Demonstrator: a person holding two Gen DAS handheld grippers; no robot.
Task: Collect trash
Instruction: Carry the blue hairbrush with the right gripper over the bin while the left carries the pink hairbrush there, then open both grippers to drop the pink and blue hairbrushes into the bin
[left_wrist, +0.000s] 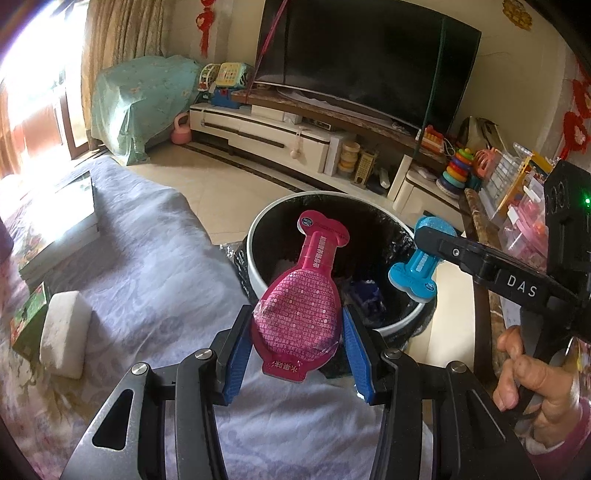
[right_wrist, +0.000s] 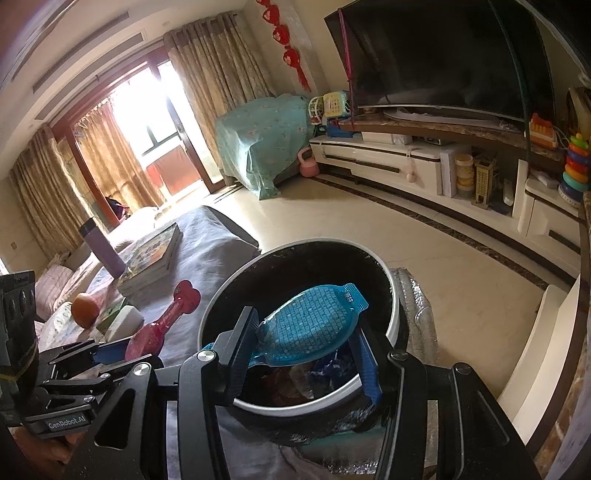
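Note:
My left gripper (left_wrist: 295, 326) is shut on a magenta pouch (left_wrist: 301, 306), whose neck points up over the near rim of a round bin (left_wrist: 255, 269) lined with a black bag. My right gripper (left_wrist: 421, 254) comes in from the right, shut on a blue pouch (left_wrist: 415, 273) above the bin's right rim. In the right wrist view the right gripper (right_wrist: 308, 339) pinches the blue pouch (right_wrist: 314, 321) by its wide body directly over the bin (right_wrist: 393, 314). Trash lies inside the bin. The left gripper (right_wrist: 125, 350) holds the magenta pouch (right_wrist: 162, 325) at lower left.
The bin stands beside a surface covered with lavender cloth (left_wrist: 147, 240). On it lie a white block (left_wrist: 66, 332), a green box (left_wrist: 31, 321), stacked books (right_wrist: 151, 258), an orange (right_wrist: 85, 310) and a purple bottle (right_wrist: 101, 251). A hand (left_wrist: 528, 376) grips the right tool. A TV cabinet (left_wrist: 280, 136) lines the far wall.

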